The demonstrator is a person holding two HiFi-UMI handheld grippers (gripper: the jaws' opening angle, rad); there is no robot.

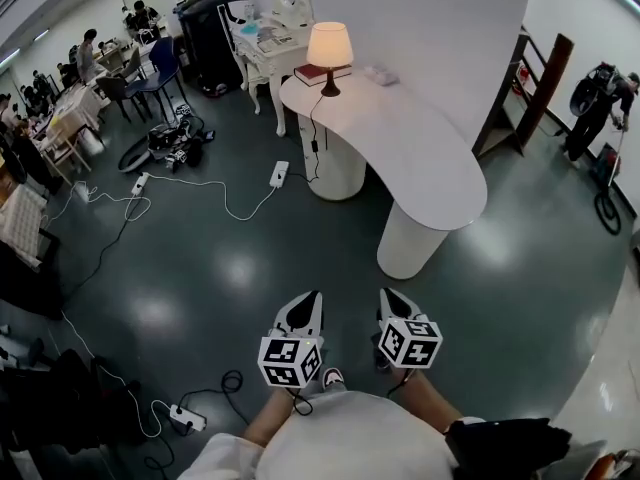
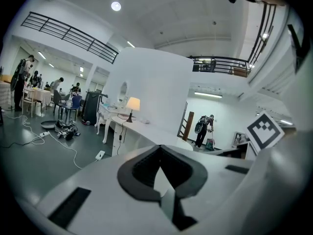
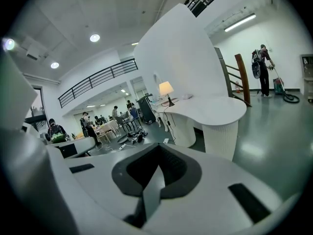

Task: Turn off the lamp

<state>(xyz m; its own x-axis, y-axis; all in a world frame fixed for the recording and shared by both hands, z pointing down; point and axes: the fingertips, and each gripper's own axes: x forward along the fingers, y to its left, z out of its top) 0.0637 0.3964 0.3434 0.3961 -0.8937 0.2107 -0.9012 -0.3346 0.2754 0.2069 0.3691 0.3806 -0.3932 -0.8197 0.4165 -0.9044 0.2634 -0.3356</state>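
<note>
The lamp (image 1: 329, 48) has a cream shade and a dark stem, and it is lit. It stands at the far end of a long curved white table (image 1: 420, 158), next to a red book (image 1: 318, 73). Its cord hangs down the table's side. The lamp (image 2: 132, 104) looks small and far off in the left gripper view, and the lamp (image 3: 166, 88) is just as distant in the right gripper view. My left gripper (image 1: 305, 306) and right gripper (image 1: 396, 302) are side by side over the dark floor, well short of the table, pointing toward it. Both are shut with nothing between the jaws.
White cables and a power strip (image 1: 279, 174) lie on the floor left of the table; another strip (image 1: 188, 420) is near my feet. Chairs, desks and people fill the far left. A person with a vacuum (image 1: 600, 108) works at the right.
</note>
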